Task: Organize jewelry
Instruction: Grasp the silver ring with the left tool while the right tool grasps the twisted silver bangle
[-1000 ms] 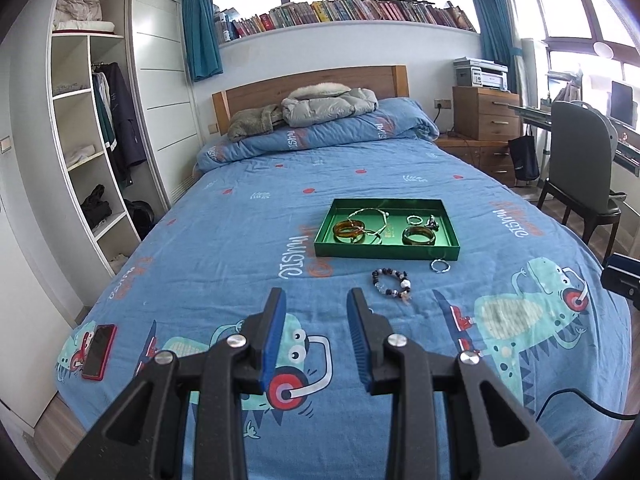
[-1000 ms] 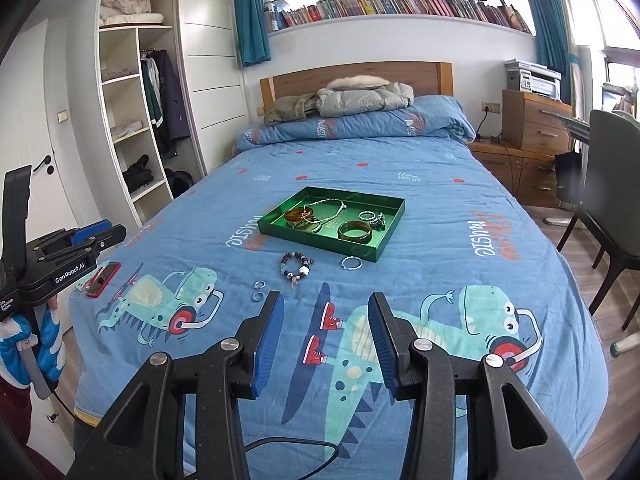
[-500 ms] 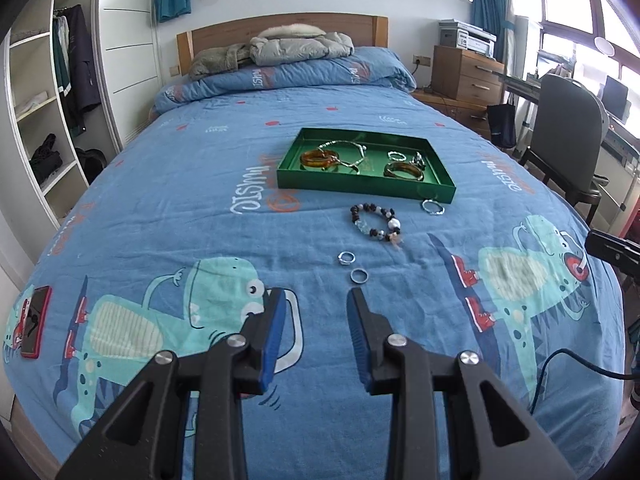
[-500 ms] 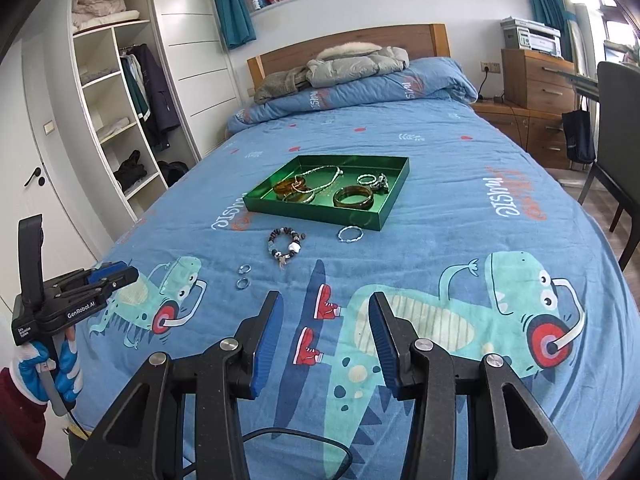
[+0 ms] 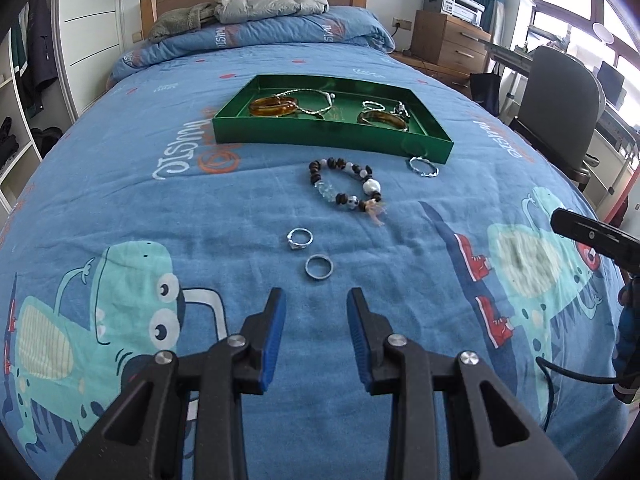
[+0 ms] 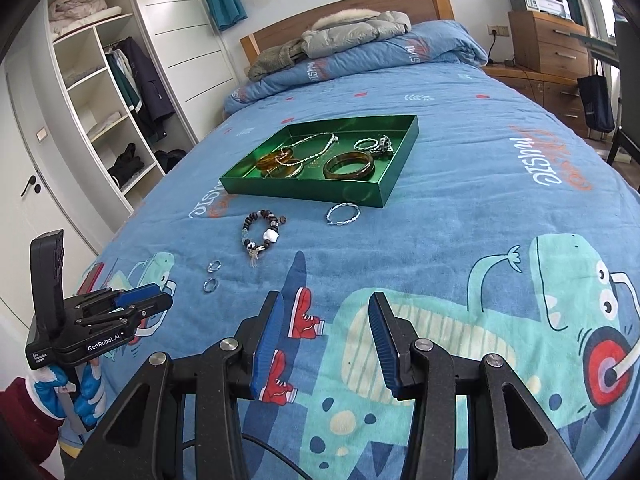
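A green tray [image 5: 280, 133] [image 6: 304, 192] on the blue bedspread holds amber bangles, a silver chain and small rings. In front of it lie a beaded bracelet [image 5: 344, 184] [image 6: 262, 232], a twisted silver bangle [image 5: 423, 167] [image 6: 343, 214] and two silver rings [image 5: 300, 237] [image 5: 319, 268] [image 6: 213, 265] [image 6: 209, 284]. My left gripper [image 5: 316, 300] [image 6: 154, 299] hovers open just short of the nearer ring, nothing between its blue pads. My right gripper [image 6: 326, 304] is open and empty above the dinosaur print, further right of the jewelry.
A red phone [image 6: 90, 278] lies at the bed's left edge. A wardrobe with open shelves [image 6: 112, 120] stands to the left, a wooden dresser [image 5: 448, 42] and a grey chair [image 5: 560, 96] to the right. A folded duvet and jackets [image 5: 256, 4] sit at the headboard.
Both grippers have come down and forward toward the bed, so the jewelry looks larger and nearer. The two rings now lie just ahead of the left fingertips. The jaws kept their width.
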{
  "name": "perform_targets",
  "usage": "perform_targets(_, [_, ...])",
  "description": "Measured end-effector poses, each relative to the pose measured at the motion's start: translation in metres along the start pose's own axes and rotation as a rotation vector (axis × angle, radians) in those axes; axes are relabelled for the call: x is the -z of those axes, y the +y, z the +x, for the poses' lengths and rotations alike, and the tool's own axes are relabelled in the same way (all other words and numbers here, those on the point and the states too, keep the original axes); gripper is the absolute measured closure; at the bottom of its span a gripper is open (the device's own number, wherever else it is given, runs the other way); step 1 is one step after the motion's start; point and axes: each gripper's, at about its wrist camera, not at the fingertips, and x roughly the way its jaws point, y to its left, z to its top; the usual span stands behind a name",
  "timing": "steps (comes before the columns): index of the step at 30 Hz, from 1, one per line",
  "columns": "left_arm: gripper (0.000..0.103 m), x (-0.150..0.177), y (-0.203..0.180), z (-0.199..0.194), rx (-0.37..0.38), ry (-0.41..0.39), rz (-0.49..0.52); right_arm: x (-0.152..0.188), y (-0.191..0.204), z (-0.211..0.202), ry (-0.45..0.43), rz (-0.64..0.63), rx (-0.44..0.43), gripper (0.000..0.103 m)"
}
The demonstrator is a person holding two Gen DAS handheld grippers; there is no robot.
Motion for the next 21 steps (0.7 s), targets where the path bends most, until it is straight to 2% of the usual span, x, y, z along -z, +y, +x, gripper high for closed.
perform_targets(5, [0.073, -0.008, -0.001, 0.019, 0.011, 0.006, -0.012, -0.009, -0.009, 0.024, 0.02, -0.007, -0.012, 0.059])
perform_targets(12, [0.073, -0.012, -0.003, 0.043, -0.014, 0.024, 0.0, -0.024, -0.014, 0.054, 0.038, -0.03, -0.021, 0.059])
perform_targets(17, [0.073, -0.009, -0.005, 0.054, -0.03, 0.03, 0.024, -0.034, -0.015, 0.077, 0.054, -0.044, -0.024, 0.059])
perform_targets(21, [0.074, -0.01, -0.002, 0.056, -0.012, 0.014, 0.012, -0.045, -0.015, 0.096, 0.062, -0.053, -0.025, 0.059])
